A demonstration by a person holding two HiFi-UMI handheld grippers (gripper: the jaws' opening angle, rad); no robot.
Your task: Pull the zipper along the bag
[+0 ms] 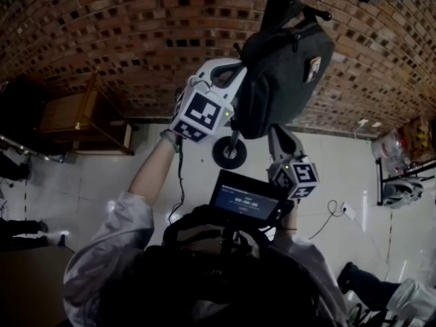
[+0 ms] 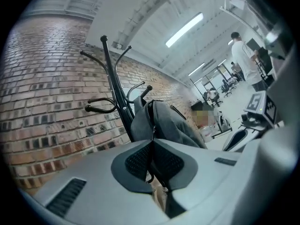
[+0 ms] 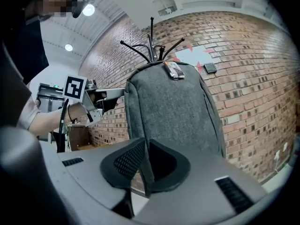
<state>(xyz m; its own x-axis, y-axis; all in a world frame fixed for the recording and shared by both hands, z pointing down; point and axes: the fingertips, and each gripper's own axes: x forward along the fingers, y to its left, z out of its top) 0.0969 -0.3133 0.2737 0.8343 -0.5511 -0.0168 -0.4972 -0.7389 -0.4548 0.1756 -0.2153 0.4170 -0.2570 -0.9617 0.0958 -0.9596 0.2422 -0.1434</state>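
While the grey backpack (image 1: 289, 73) hung from a black coat rack (image 2: 114, 78) against the brick wall (image 3: 262, 78), both grippers were clamped on it. The left gripper (image 2: 152, 162) pointed level at the bag's side. Its jaws were pressed together on the thin metal zipper pull (image 2: 153, 134), which rose out of the pads to the zip line along the backpack's edge. The right gripper (image 3: 145, 168) sat lower, below the bag's front face, with its jaws pinched on a fold of grey fabric at the bottom edge. In the right gripper view, the left gripper's marker cube (image 3: 75, 87) showed beside the upper part of the backpack's left edge. A small label (image 3: 173, 69) lay near the top of the bag.
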